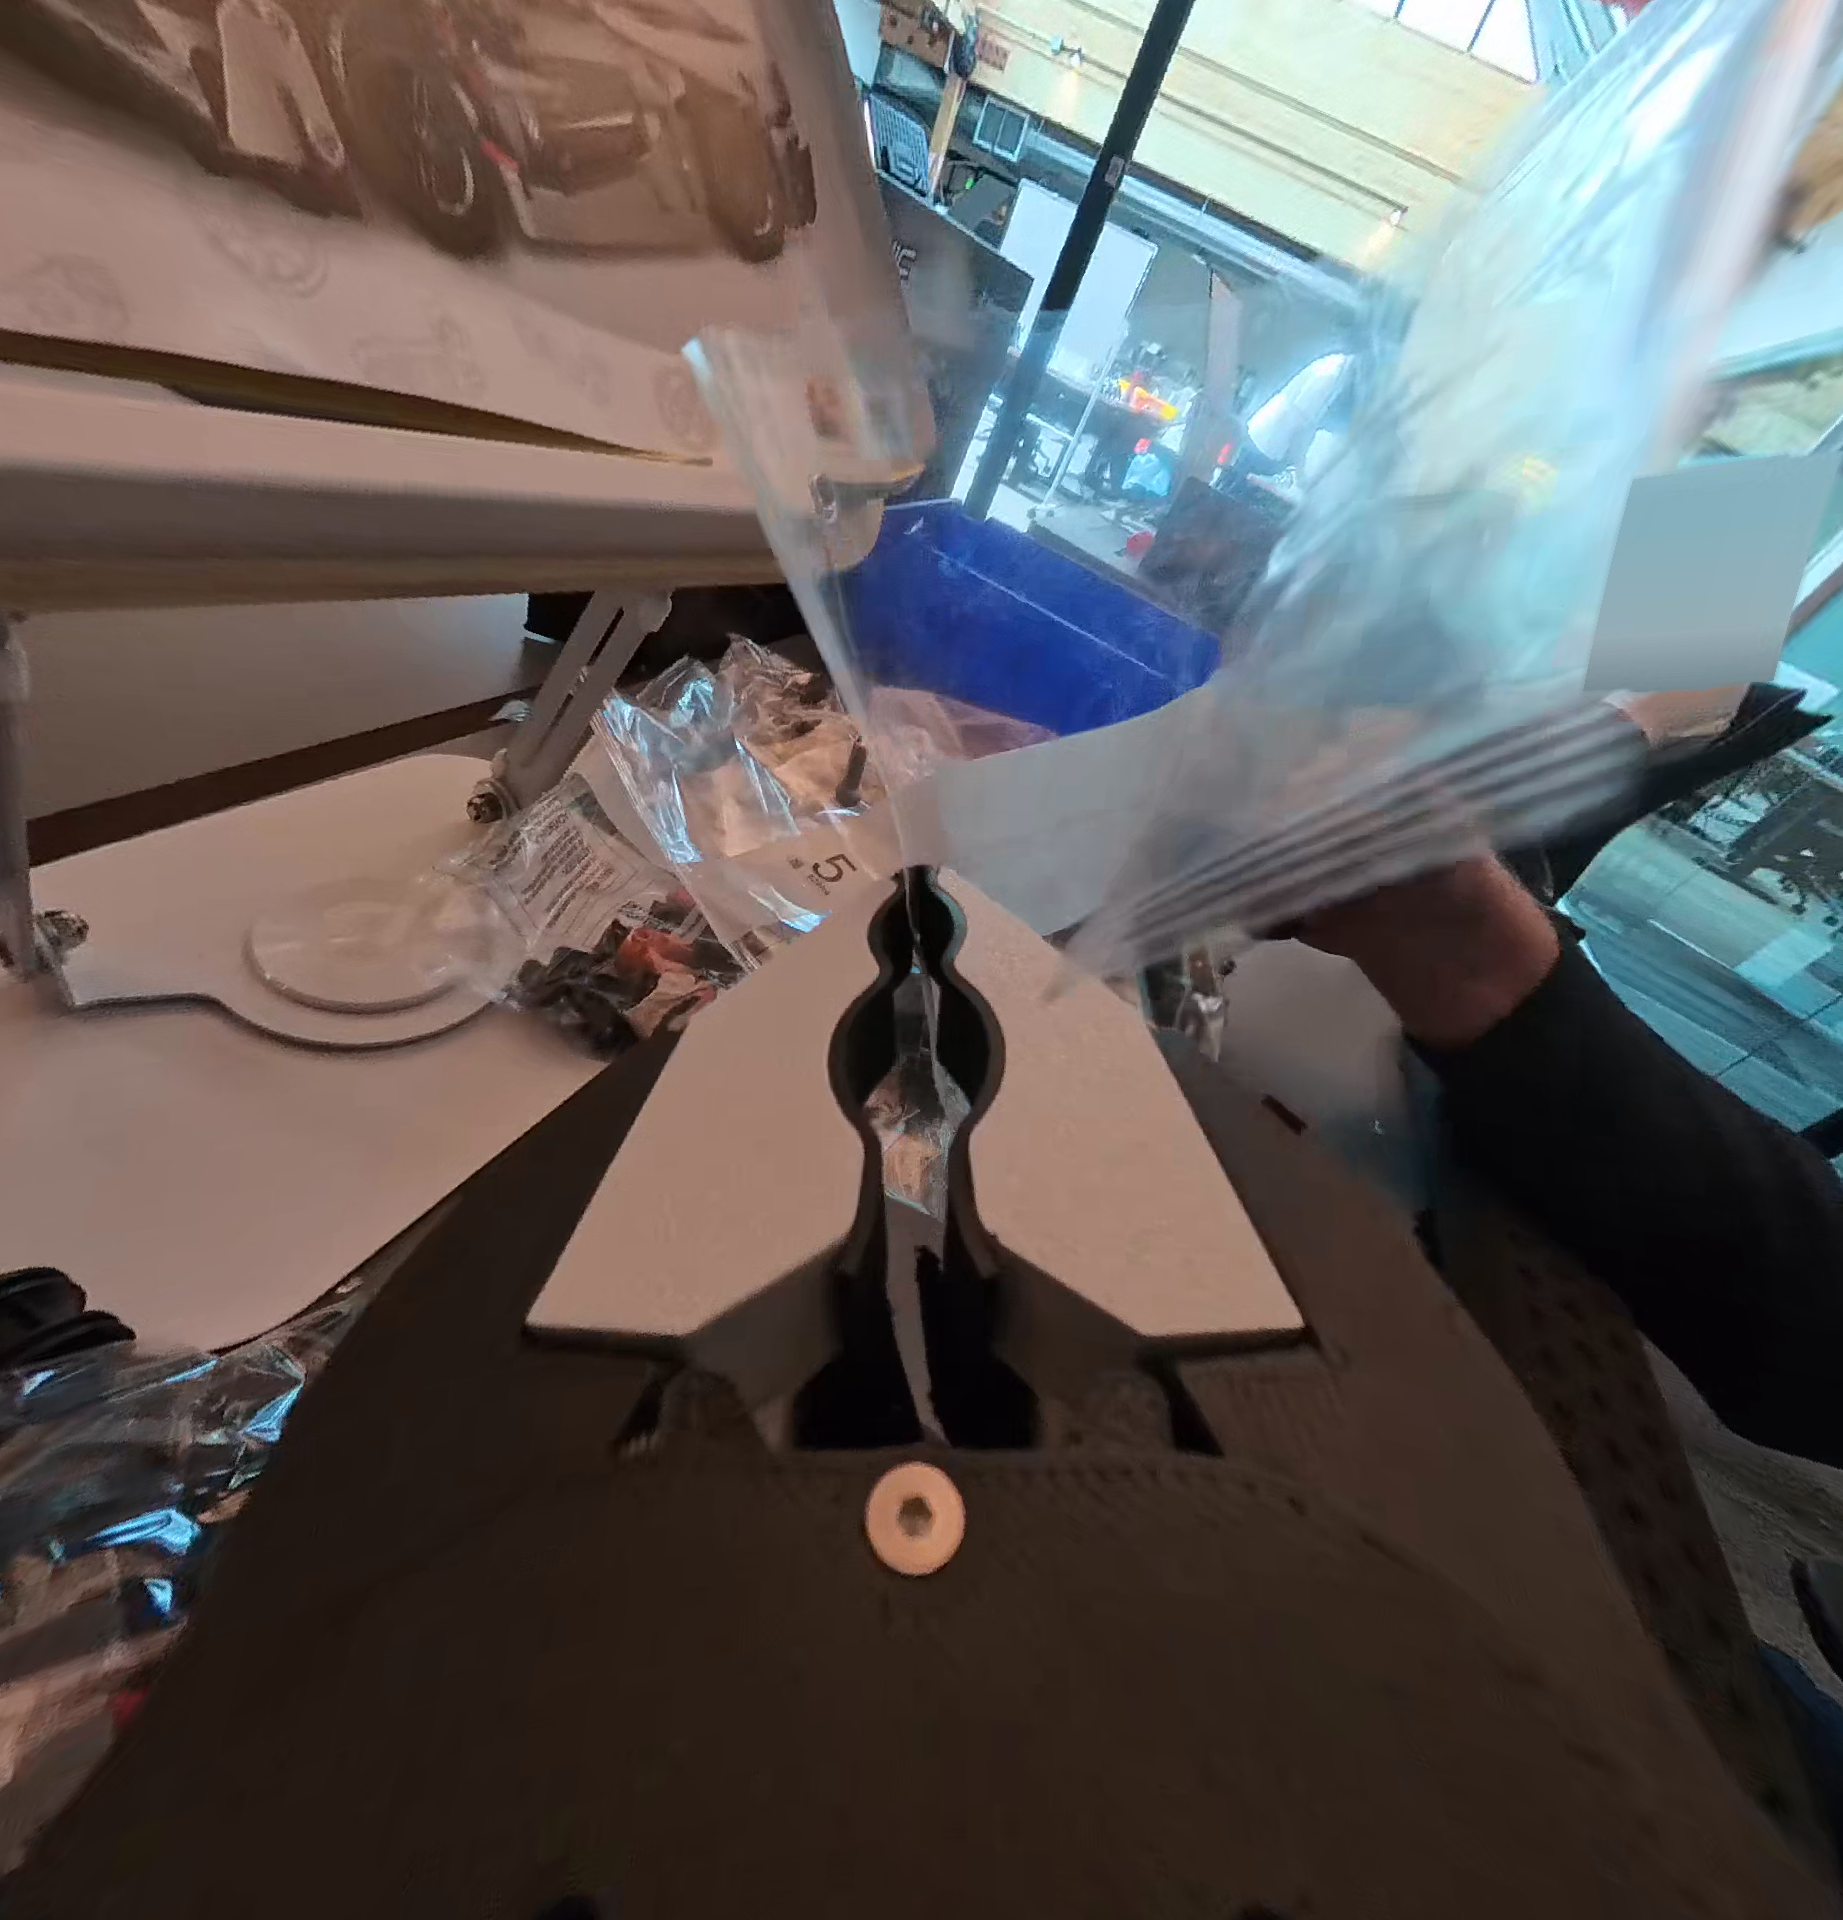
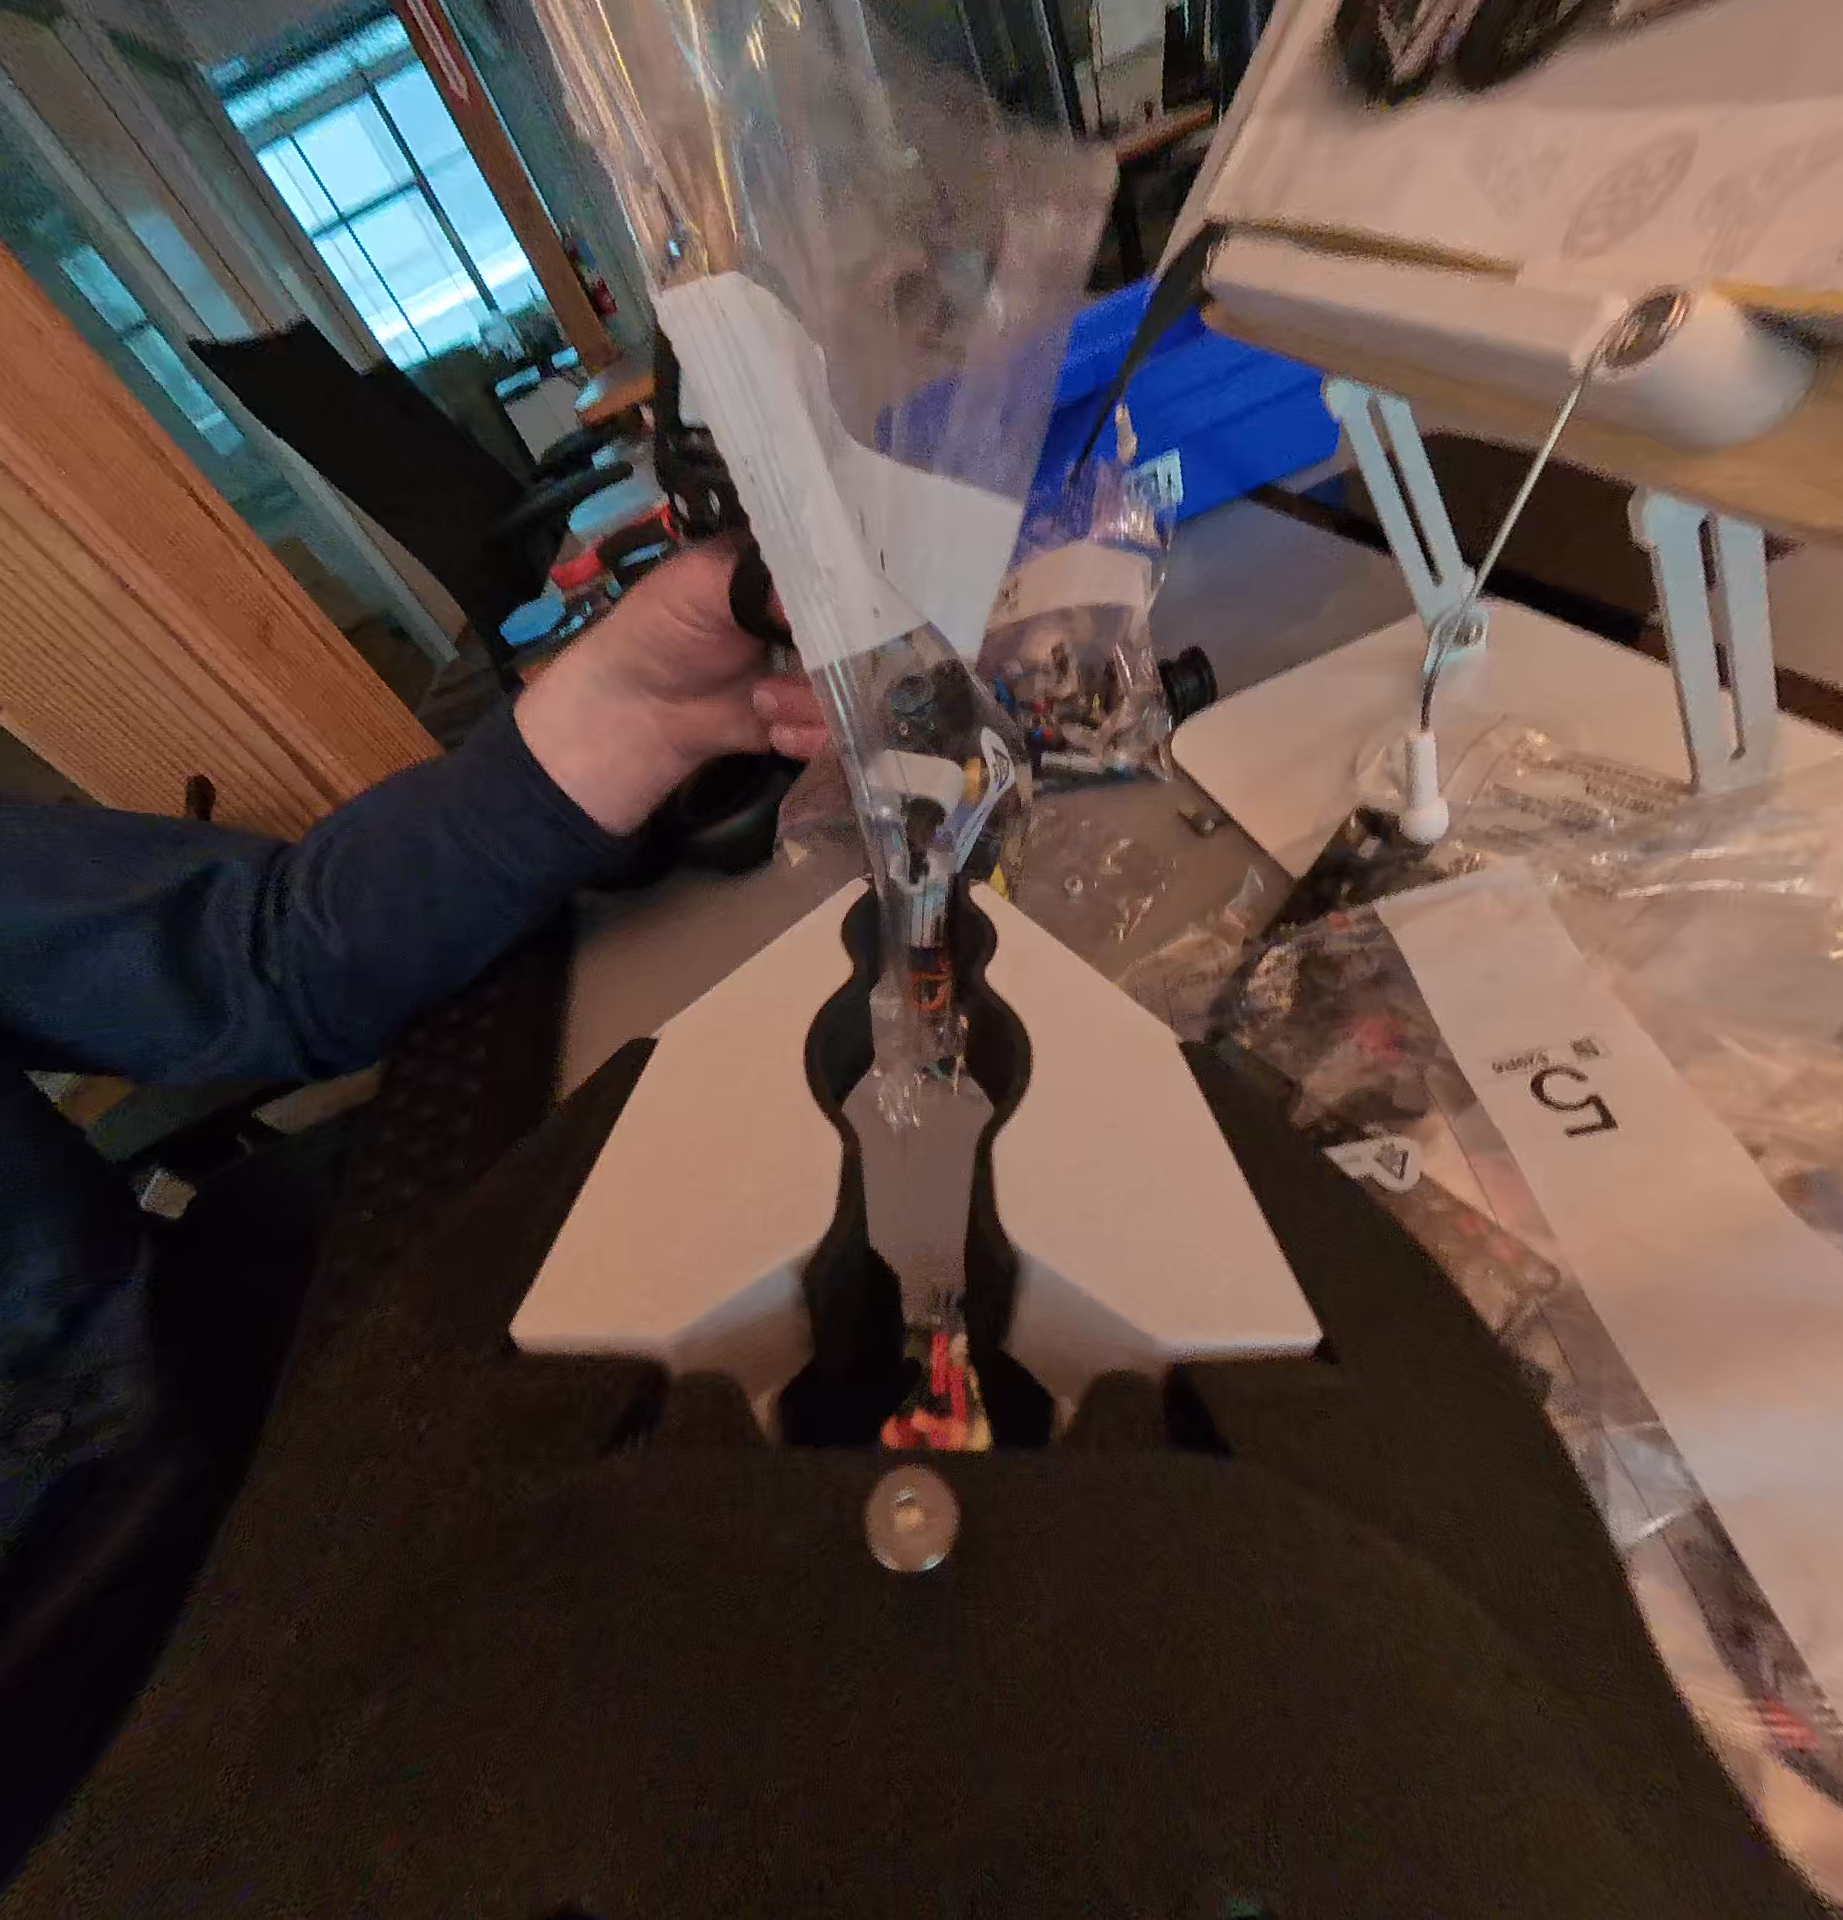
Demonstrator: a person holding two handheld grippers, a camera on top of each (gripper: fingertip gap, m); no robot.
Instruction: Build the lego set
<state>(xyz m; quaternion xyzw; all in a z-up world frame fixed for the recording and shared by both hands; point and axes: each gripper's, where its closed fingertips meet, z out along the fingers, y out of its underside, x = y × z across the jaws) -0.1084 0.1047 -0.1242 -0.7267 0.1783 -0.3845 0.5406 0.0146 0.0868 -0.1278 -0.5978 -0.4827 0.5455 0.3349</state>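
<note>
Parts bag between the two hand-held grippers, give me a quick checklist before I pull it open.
1. Left hand-held gripper shut on the parts bag: ok.
2. Right hand-held gripper shut on the same bag: ok.
3. Bag lifted off the table: ok.
4. Bricks settled away from the pinched edges: not ok, pieces sit between the right fingers.
5. Seam already started: cannot tell, the film is blurred.
6. Space below to catch bricks: not ok, other bags lie there.

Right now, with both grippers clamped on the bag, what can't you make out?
- Left wrist view: clear bag motion-blurred; contents unreadable.
- Right wrist view: pieces inside the bag too small to identify.
- Both views: the bag's top, cut off by the frame edge.
- Instruction booklet blurred.
</note>
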